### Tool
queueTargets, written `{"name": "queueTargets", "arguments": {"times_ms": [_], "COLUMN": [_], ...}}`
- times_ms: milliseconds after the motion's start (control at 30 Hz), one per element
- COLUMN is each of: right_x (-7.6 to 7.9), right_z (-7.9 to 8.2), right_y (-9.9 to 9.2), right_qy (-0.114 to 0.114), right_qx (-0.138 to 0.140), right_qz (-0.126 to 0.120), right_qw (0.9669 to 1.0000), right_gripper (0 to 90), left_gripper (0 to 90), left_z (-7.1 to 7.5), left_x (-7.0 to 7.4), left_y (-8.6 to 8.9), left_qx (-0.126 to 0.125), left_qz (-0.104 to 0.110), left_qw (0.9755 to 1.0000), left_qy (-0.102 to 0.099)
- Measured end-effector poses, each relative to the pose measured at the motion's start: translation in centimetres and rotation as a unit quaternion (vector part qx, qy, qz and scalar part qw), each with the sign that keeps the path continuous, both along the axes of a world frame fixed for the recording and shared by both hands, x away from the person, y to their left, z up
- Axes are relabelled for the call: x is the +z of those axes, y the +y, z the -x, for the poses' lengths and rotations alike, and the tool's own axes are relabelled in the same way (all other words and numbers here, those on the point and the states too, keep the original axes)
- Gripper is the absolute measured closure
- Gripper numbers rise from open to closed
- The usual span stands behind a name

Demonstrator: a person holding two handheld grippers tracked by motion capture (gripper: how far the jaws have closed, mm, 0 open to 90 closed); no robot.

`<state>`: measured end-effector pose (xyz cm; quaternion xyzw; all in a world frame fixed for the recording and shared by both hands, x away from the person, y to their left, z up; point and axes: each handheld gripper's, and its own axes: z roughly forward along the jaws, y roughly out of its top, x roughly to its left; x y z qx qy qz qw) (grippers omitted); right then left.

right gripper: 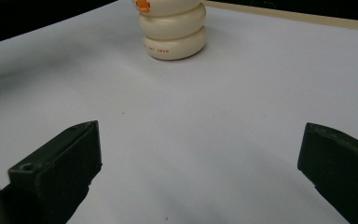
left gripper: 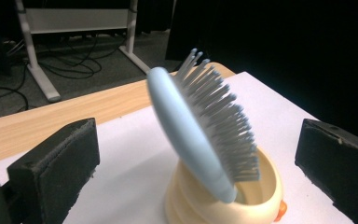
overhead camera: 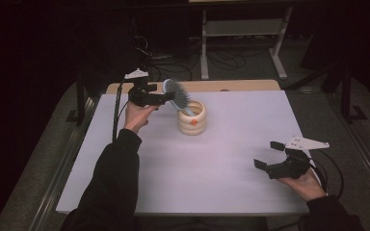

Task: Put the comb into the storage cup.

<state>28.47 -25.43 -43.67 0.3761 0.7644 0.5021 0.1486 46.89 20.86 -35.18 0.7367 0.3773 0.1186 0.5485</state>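
Hairbrush left standing in the cream holder

The pale blue hairbrush (left gripper: 200, 135) is seen leaning handle-down in the ribbed cream holder (left gripper: 223, 205), between the wide-apart jaws of the left gripper (left gripper: 196, 163) and untouched by them; the right gripper (right gripper: 200, 168) is held agape, well short of the holder

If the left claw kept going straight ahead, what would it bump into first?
Probably the blue hairbrush leaning in the cream holder; it stands right between the left claw's open jaws.

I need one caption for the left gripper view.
Open left gripper faces a light-blue plastic hairbrush standing handle-down in a cream ribbed cup.
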Motion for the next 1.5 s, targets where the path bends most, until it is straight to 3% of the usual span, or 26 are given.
{"name": "queueTargets", "arguments": {"times_ms": [233, 833, 1200, 1500], "right_x": [-0.1, -0.2, -0.2, -0.2], "right_z": [0.0, -0.2, -0.1, -0.1], "right_y": [0.0, 0.3, 0.4, 0.4], "right_qy": [0.000, 0.001, 0.001, 0.000], "right_qx": [0.000, 0.000, 0.001, 0.001], "right_qz": [0.003, 0.010, 0.013, 0.018], "right_qw": [1.0000, 1.0000, 0.9999, 0.9998], "right_gripper": [0.0, 0.0, 0.0, 0.0], "left_gripper": [0.0, 0.0, 0.0, 0.0], "left_z": [1.0, 4.0, 6.4, 8.0], "left_x": [-0.1, -1.3, -2.1, -2.8], "left_y": [1.7, 6.2, 7.3, 8.1], "left_qx": [-0.023, -0.007, -0.018, -0.012], "left_qz": [0.006, 0.011, -0.002, -0.007], "left_qw": [0.9994, 0.9991, 0.9988, 0.9983], "left_qy": [-0.026, -0.040, -0.045, -0.057]}}
